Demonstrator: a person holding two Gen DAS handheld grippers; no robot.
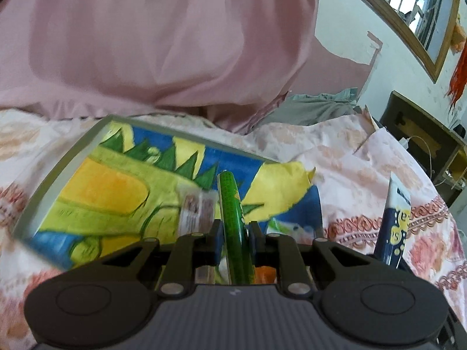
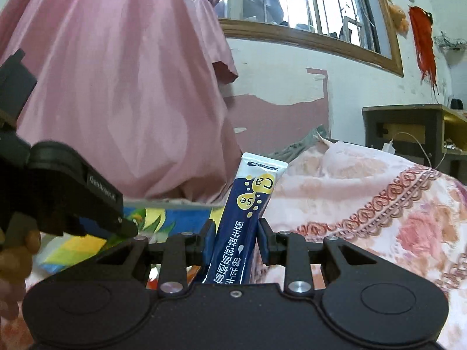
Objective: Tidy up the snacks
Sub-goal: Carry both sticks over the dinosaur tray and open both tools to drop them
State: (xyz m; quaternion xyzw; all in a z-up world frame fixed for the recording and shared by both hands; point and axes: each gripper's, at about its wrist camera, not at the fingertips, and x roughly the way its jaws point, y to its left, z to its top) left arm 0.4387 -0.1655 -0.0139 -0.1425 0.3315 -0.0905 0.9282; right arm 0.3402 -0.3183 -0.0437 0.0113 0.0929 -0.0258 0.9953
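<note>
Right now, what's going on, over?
Left tongs shut on green packet. Right tongs shut on blue sachet. Colourful box below, nothing blocking.

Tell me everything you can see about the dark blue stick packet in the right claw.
The dark blue stick packet is a long, narrow, glossy sachet with a white sealed top, yellow bubbles, the letters "Ca" and "Se", and white Chinese text. It stands nearly upright, leaning slightly right. The right claw is shut on its lower half, holding it off the floral bedcover. The left wrist view shows it edge-on.
</note>
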